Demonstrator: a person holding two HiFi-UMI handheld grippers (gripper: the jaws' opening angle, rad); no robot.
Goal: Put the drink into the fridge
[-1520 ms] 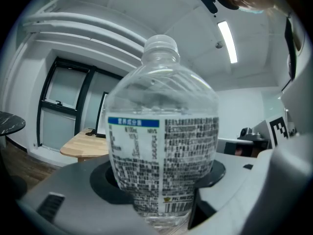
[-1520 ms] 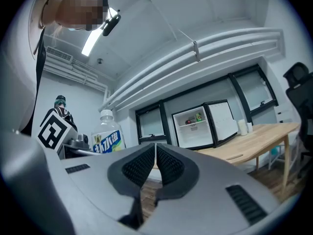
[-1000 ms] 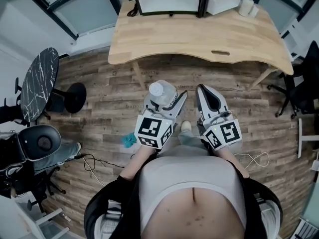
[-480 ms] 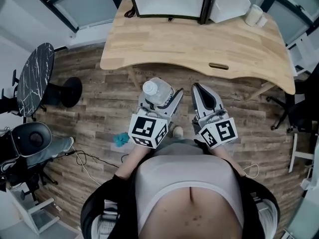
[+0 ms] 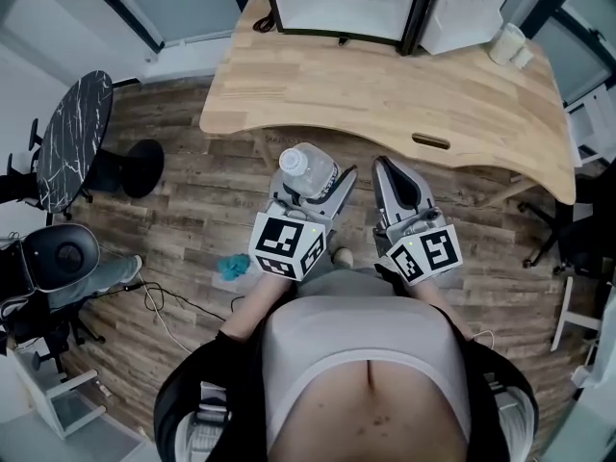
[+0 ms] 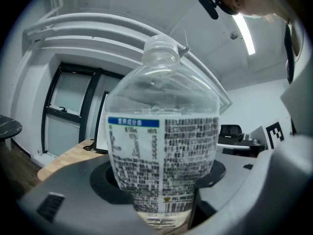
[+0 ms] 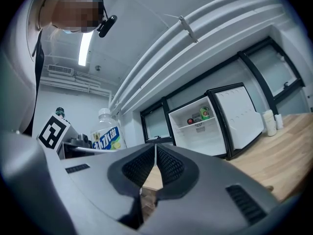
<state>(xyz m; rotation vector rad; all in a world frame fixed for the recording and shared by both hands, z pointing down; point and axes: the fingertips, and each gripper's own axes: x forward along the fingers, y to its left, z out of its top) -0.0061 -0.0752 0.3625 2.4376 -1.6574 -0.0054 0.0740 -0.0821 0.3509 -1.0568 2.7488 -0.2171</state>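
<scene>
A clear plastic drink bottle [image 5: 310,172] with a white cap and a printed label stands upright in my left gripper [image 5: 316,186], which is shut on it. In the left gripper view the bottle [image 6: 164,155] fills the middle, pinched low between the grey jaws. My right gripper [image 5: 397,183] is beside it, shut with nothing in it; its jaws meet in the right gripper view [image 7: 155,163], where the bottle [image 7: 106,135] also shows at the left. The small fridge [image 5: 342,3] stands open at the back of the wooden desk [image 5: 385,85]; its shelves [image 7: 198,124] hold a few cans.
The fridge door [image 7: 242,119] is swung open to the right. White cups [image 5: 507,44] stand on the desk's right part. A black round side table [image 5: 72,147] and a chair [image 5: 63,268] are at the left. A blue cloth [image 5: 231,268] and cables lie on the wood floor.
The view has shifted slightly; the desk and fridge sit a little nearer and to the right. Both grippers keep their hold and spacing.
</scene>
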